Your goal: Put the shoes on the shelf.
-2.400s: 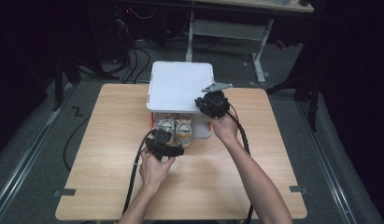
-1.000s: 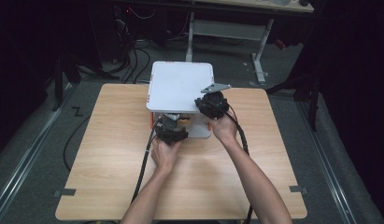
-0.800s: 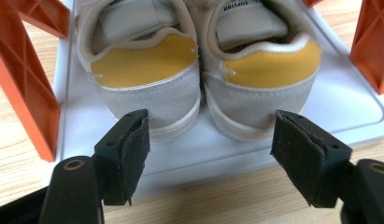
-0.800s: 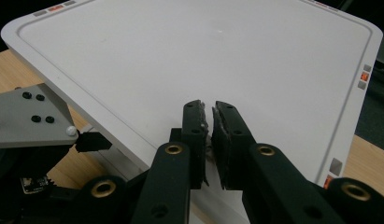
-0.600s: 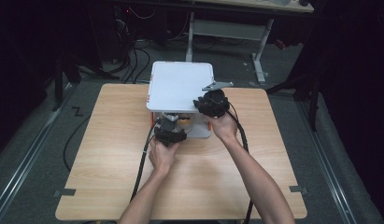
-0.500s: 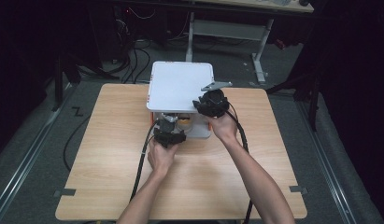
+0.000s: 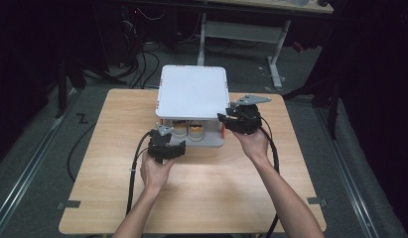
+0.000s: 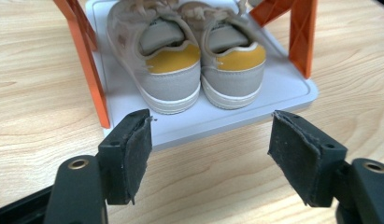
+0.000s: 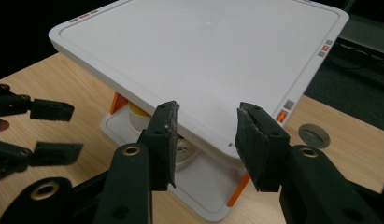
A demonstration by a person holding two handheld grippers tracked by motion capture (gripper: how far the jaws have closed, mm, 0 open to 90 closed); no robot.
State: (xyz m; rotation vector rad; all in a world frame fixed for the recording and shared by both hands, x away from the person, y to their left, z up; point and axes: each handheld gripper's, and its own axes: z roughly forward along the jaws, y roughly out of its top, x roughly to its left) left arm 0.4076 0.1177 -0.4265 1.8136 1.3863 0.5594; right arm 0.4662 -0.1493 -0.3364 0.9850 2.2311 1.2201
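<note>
Left gripper [image 8: 208, 154] spread, empty; right gripper [image 9: 206, 140], jaws just opening, empty. Withdraw straight toward 6 o'clock, clearing the sneakers [image 8: 189, 56] and the shoe rack [image 7: 192, 91].

We see light from overhead only on the table [image 7: 201, 198]; the room around it is near black. The high view is soft and slightly grainy. The white top shelf [image 7: 193, 92] is bright, without hard glare. Beyond the left claw [image 8: 210, 154] the shoes [image 8: 189, 60] are sharp, and the near pads [image 8: 133, 154] blur slightly. Shade sits under the shelf.
</note>
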